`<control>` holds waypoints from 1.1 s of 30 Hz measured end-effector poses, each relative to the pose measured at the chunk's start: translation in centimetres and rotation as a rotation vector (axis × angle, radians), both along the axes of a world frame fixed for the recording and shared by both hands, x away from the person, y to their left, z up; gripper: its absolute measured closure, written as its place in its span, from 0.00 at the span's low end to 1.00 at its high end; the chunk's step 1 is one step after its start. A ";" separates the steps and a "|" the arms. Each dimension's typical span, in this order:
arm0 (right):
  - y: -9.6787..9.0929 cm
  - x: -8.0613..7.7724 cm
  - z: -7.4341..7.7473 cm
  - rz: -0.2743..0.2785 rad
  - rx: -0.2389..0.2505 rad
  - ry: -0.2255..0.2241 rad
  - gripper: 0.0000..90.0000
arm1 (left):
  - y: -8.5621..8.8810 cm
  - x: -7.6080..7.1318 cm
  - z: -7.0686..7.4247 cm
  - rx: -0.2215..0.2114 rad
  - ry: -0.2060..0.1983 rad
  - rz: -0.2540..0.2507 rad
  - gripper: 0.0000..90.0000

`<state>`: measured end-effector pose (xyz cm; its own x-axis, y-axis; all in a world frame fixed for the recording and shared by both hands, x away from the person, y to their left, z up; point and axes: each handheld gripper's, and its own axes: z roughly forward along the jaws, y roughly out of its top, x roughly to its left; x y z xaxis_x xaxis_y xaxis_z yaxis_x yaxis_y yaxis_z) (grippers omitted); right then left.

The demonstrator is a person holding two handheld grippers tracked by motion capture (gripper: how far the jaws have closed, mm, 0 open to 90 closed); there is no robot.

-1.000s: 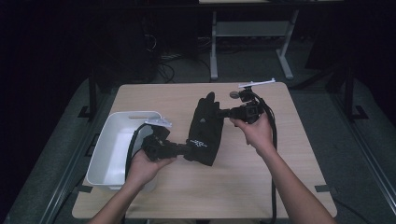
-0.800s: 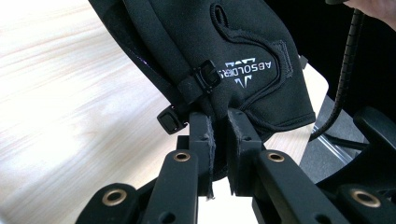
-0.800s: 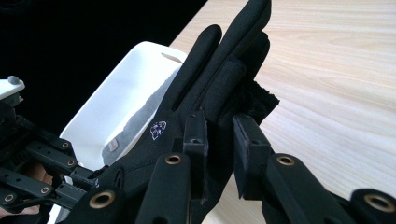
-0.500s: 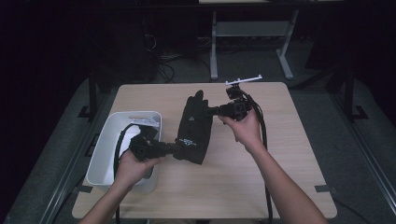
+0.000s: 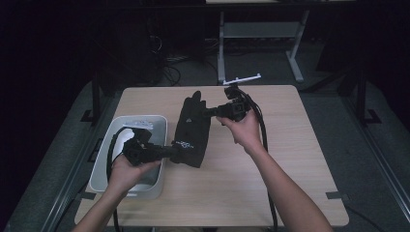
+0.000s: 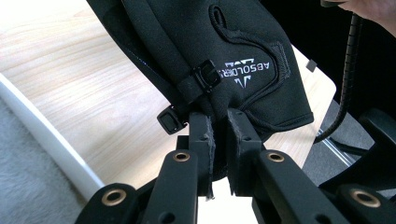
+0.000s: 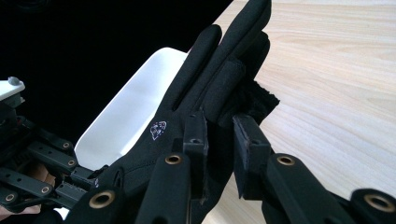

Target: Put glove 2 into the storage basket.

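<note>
Gloves counted: one, a black glove [image 5: 192, 129] with white lettering near the cuff and a small white emblem on the back. It is held off the worktop [image 5: 290, 159], stretched between two claws over the left half of the surface, its fingers toward the far edge and its cuff toward the near left.

Claws counted: two. The left claw [image 5: 176, 151] is clamped on the cuff end; in the left gripper view [image 6: 219, 154] its two black jaws stand nearly together with the cuff fabric pinched between the pads, just below a small buckle strap [image 6: 196, 86]. The right claw [image 5: 207, 112] grips the finger end; in the right gripper view [image 7: 219, 144] the jaws are closed onto the fabric at the base of the glove's fingers, with a narrow gap taken up by the material.

Bins counted: one white bin [image 5: 155, 126], rectangular, standing at the left edge of the worktop. The left hand [image 5: 126, 169] is above it, and the glove's cuff hangs just beside its right wall. The right hand [image 5: 244, 129] is over the middle of the worktop, toward the far edge.

Cables counted: two, one trailing from each claw.
</note>
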<state>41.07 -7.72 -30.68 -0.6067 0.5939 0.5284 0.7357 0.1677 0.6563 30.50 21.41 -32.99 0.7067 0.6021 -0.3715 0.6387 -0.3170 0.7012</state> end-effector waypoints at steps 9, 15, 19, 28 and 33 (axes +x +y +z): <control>1.8 0.2 0.7 0.027 -0.009 -0.019 0.85 | 1.5 -0.4 0.4 -0.006 -0.006 0.023 0.91; 3.0 0.4 1.0 0.041 -0.018 -0.020 0.85 | 2.3 -0.4 0.5 0.003 -0.003 0.036 0.91; 3.8 0.7 1.2 0.046 -0.016 -0.020 0.85 | 3.1 -0.5 0.6 0.005 -0.004 0.047 0.91; 5.8 1.0 1.3 0.069 -0.018 -0.022 0.85 | 4.8 -0.7 0.6 0.006 -0.004 0.079 0.91; 6.9 1.2 1.2 0.083 -0.023 -0.019 0.85 | 5.7 -0.9 0.4 0.002 -0.001 0.093 0.91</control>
